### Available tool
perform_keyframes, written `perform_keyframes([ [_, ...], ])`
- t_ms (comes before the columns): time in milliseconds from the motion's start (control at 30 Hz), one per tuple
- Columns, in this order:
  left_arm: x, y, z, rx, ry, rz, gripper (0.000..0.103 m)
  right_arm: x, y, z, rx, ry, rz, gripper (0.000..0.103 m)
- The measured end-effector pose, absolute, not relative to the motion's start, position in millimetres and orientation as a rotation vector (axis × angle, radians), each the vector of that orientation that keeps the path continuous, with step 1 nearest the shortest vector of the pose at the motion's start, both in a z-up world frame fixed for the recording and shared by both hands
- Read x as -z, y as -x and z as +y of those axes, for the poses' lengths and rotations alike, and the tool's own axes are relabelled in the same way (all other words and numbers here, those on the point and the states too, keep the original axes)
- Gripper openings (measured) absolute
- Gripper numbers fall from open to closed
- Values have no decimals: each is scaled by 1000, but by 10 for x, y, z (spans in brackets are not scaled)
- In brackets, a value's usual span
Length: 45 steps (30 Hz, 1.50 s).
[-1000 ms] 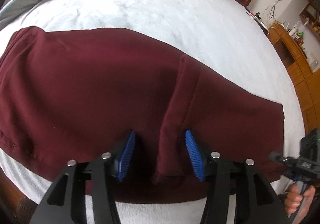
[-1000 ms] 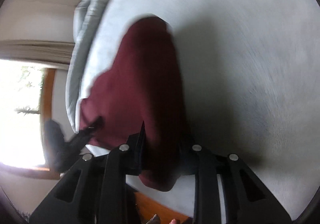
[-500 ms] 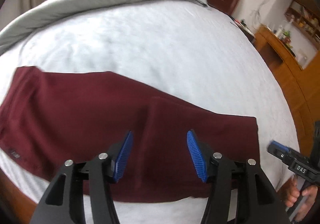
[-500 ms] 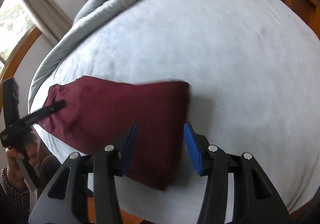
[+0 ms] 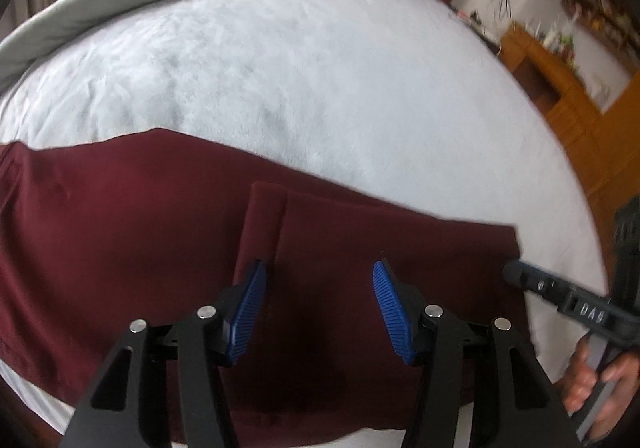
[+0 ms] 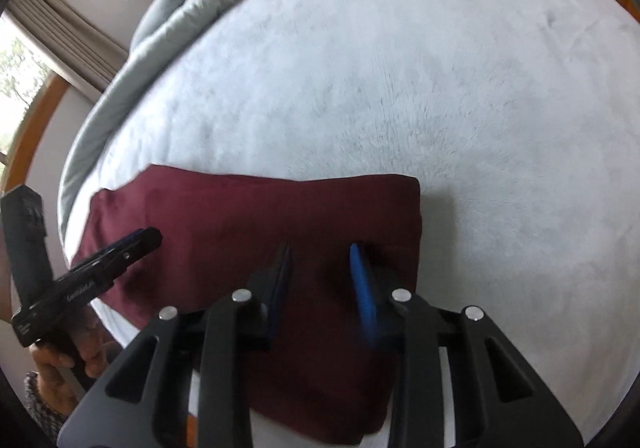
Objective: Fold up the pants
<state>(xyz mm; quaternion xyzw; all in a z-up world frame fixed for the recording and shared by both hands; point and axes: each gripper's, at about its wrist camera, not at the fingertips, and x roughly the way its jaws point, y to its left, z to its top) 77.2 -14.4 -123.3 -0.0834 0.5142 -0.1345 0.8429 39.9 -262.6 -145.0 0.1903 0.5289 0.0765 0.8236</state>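
Both tongs (image 5: 318,302) (image 6: 320,280) gape over pants (image 5: 120,232) near bed (image 5: 320,68) edge.

The left gripper (image 5: 318,284) is held low with its jaws spread wide — blue pads (image 5: 390,312) facing each other, nothing between them. The right gripper (image 6: 320,268) also stands apart-jawed and empty (its pads look blurred). Each hand wraps a handle — the right hand (image 5: 592,376) at the left view's edge, the left hand (image 6: 60,364) in the right view.
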Motion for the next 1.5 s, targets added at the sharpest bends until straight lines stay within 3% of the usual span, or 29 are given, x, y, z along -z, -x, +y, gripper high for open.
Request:
perform_keyframes([
  [267,1440,-683,-248,286,78,1077,57,1674,-293,-2600,-187,-448,1155,33],
  [400,1312,-684,-129,302,158,1087,57,1492,-207,-2614,-198,-443,1127,35],
  [533,1115,-531,194,275,222,1075,62,1236,-40,-2518,-250,-445,1079,41],
  [867,1021,167,1738,-5,380,1080,64,1330,8,-1969,-339,-424,1130,42],
  [1133,1274,331,2637,-152,580,1077,62,1451,-125,-1642,-337,-359,1170,44],
  [1500,1645,59,3152,-142,814,1021,62,1482,-179,-1391,-360,-311,1175,44],
])
